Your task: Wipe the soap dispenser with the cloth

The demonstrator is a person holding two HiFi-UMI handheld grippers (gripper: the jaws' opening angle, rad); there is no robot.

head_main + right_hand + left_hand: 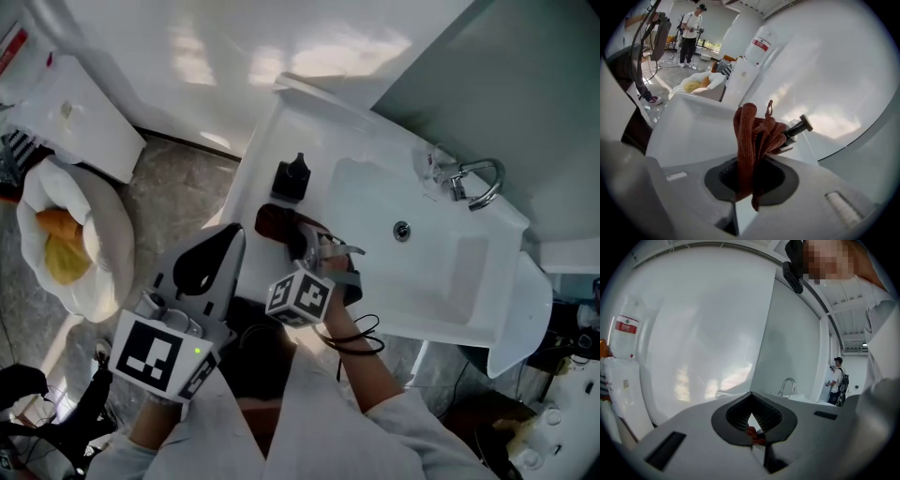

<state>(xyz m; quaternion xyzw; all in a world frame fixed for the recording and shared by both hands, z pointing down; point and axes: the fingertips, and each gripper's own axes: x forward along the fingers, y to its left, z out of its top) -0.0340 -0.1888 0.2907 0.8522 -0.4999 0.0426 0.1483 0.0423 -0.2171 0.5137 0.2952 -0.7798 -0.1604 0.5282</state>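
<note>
A black soap dispenser (291,178) stands on the left rim of the white sink (450,272). My right gripper (307,248) is shut on a rust-red cloth (277,223), which hangs bunched just in front of the dispenser. In the right gripper view the cloth (752,136) rises from the closed jaws of the right gripper (750,174) and hides most of the dispenser; only its pump head (799,125) shows. My left gripper (230,242) is held left of the sink, shut and holding nothing. Its tips (751,397) meet, and a scrap of red shows through the gap.
A chrome tap (476,183) and the drain (401,230) lie at the sink's far side. On the floor to the left stand a white bag with yellow contents (64,244) and a white box (75,112). A person (691,30) stands far off.
</note>
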